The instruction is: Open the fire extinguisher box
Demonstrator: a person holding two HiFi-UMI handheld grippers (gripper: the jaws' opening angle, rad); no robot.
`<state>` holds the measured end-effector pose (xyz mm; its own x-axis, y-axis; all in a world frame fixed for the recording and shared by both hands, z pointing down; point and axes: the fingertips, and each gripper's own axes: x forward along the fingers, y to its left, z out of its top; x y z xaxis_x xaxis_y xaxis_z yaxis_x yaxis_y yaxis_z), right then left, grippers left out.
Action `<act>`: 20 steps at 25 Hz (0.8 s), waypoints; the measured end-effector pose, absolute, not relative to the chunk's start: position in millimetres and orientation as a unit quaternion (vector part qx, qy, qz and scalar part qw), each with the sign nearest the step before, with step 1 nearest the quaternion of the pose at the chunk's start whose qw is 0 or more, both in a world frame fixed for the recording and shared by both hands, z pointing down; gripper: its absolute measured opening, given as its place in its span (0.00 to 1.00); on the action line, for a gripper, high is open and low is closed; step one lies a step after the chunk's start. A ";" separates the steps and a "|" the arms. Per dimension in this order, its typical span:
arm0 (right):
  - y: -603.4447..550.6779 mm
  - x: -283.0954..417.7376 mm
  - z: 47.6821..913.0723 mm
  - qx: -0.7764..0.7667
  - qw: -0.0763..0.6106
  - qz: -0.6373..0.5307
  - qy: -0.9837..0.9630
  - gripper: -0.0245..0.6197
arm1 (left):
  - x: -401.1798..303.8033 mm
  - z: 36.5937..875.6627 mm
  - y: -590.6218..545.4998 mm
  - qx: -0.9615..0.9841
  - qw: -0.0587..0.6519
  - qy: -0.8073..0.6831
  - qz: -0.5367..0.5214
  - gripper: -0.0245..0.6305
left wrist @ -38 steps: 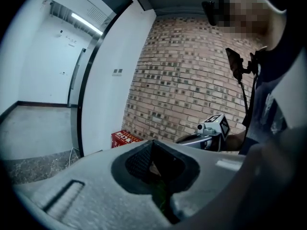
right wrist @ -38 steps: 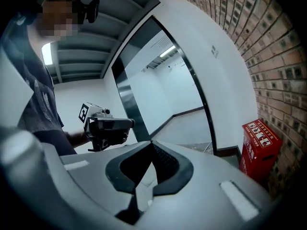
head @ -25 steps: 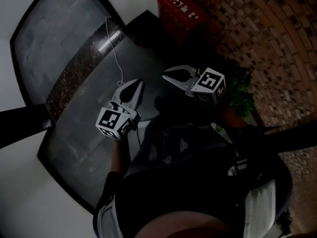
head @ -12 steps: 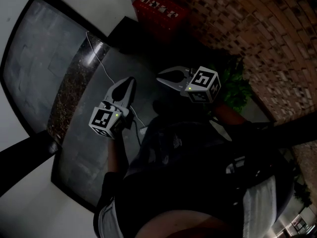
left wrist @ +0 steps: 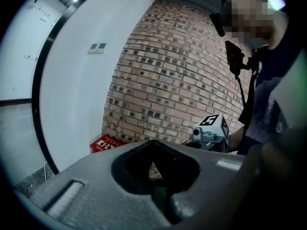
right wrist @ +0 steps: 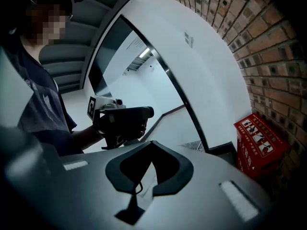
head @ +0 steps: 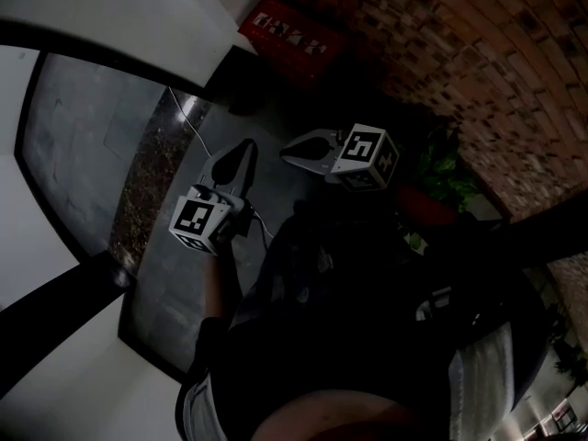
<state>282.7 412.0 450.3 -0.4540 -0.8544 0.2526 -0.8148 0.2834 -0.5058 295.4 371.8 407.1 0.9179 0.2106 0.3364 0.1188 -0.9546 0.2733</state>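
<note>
The red fire extinguisher box (head: 292, 37) stands on the floor in the corner where the white wall meets the brick wall, well ahead of both grippers. It also shows low in the left gripper view as the red box (left wrist: 106, 143), and at the right in the right gripper view as the red box (right wrist: 259, 143). My left gripper (head: 246, 145) is shut and empty, pointing toward the box. Beside it, my right gripper (head: 287, 152) is also shut with nothing between its jaws. Neither touches the box.
A curved brick wall (head: 478, 53) runs along the right. A green potted plant (head: 443, 177) stands by it, close to the right gripper. A speckled stone strip (head: 147, 177) and a thin cable (head: 188, 122) cross the grey floor at left.
Both grippers have travelled across the floor with the person, still shut. In the head view the box has shifted leftward and the floor strip has swung.
</note>
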 end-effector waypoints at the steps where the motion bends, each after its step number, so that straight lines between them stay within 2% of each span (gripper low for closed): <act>1: 411.5 294.2 449.0 -0.523 0.037 -0.294 0.799 0.04 | 306.5 407.0 372.7 0.971 0.124 0.087 0.187 0.03; 7: 417.9 357.7 447.9 -0.536 0.045 -0.291 0.791 0.04 | 358.6 415.7 379.8 0.965 0.125 0.092 0.211 0.03; 20: 436.4 430.2 454.9 -0.558 0.054 -0.286 0.777 0.04 | 432.0 427.3 395.7 0.958 0.100 0.122 0.241 0.03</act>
